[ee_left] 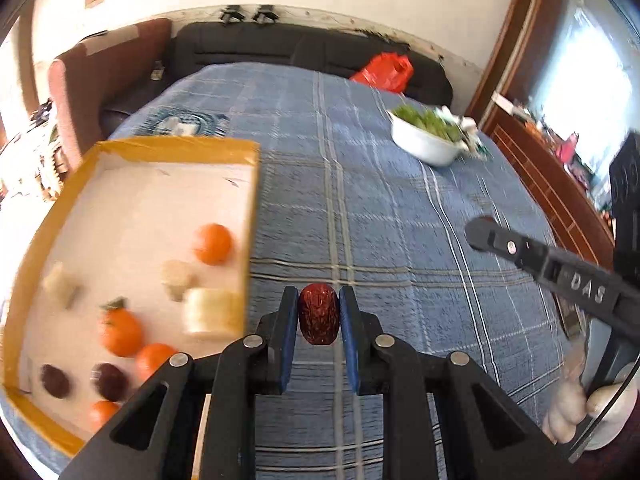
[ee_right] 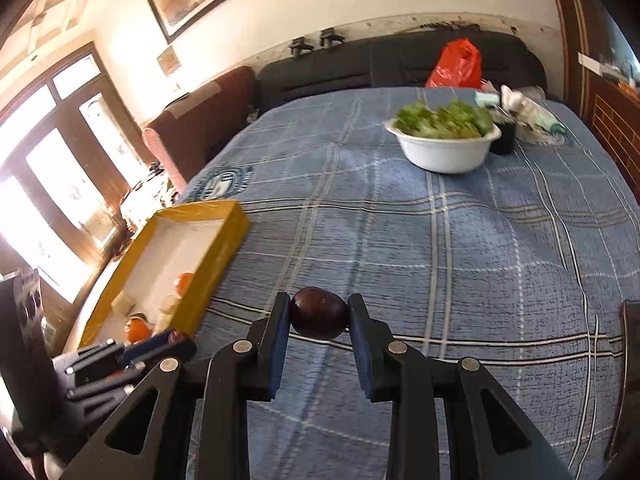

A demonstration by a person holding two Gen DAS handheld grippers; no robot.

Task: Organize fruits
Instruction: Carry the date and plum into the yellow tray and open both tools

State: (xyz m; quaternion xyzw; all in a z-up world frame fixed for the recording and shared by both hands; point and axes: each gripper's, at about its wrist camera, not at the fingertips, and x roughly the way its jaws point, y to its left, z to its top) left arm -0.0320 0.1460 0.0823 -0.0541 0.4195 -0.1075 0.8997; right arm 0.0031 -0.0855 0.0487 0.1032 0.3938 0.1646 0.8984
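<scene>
My left gripper (ee_left: 319, 312) is shut on a wrinkled red jujube (ee_left: 318, 319) and holds it above the blue plaid cloth, just right of the yellow-rimmed box (ee_left: 252, 208). The box holds several oranges (ee_left: 213, 243), pale fruit chunks (ee_left: 212, 312) and dark plums (ee_left: 110, 380). My right gripper (ee_right: 319, 316) is shut on a dark purple plum (ee_right: 318, 317) above the cloth; the box (ee_right: 224, 236) lies to its left. The left gripper also shows in the right wrist view (ee_right: 160, 340) by the box's near corner. One finger (ee_left: 520, 248) of the right gripper shows at right in the left wrist view.
A white bowl of green leaves (ee_right: 444, 148) stands at the far right of the table, with a dark cup (ee_right: 505, 138) and wrappers beside it. A red plastic bag (ee_right: 456, 64) lies on the black sofa behind. A brown chair (ee_right: 188, 132) stands at far left.
</scene>
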